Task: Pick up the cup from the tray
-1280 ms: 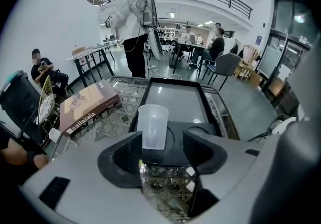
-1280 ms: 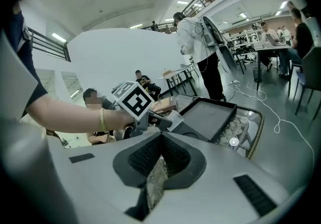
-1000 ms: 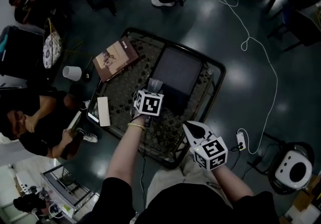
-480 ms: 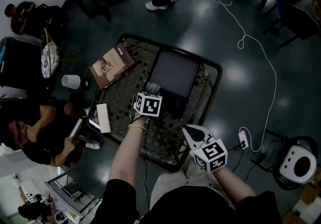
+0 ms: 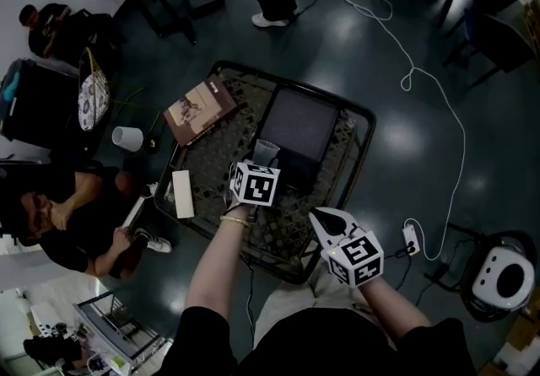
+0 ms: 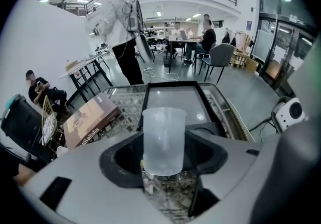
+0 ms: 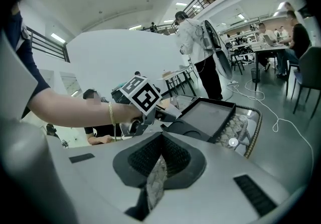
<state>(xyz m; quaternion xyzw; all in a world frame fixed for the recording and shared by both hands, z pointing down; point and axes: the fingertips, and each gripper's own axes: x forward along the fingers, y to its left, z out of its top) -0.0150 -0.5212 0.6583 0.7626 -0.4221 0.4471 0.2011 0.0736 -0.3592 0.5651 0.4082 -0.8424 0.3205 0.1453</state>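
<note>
At far left on the woven wire table lies a brown hardcover book. Its cover lettering reads "altaitalia", though the gripper body may cut off the start of the word. Right of it, the left gripper has its jaws closed against the sides of a frosted translucent plastic cup. The cup stands upright, long axis vertical and open mouth up, at the near left corner of the black rectangular tray. The jaws hide its base, so whether it touches the tray cannot be told. Farther right, the right gripper hangs by the table's near edge, holding nothing. Its jaws are pressed together, with only a sliver of weave showing between them.
</note>
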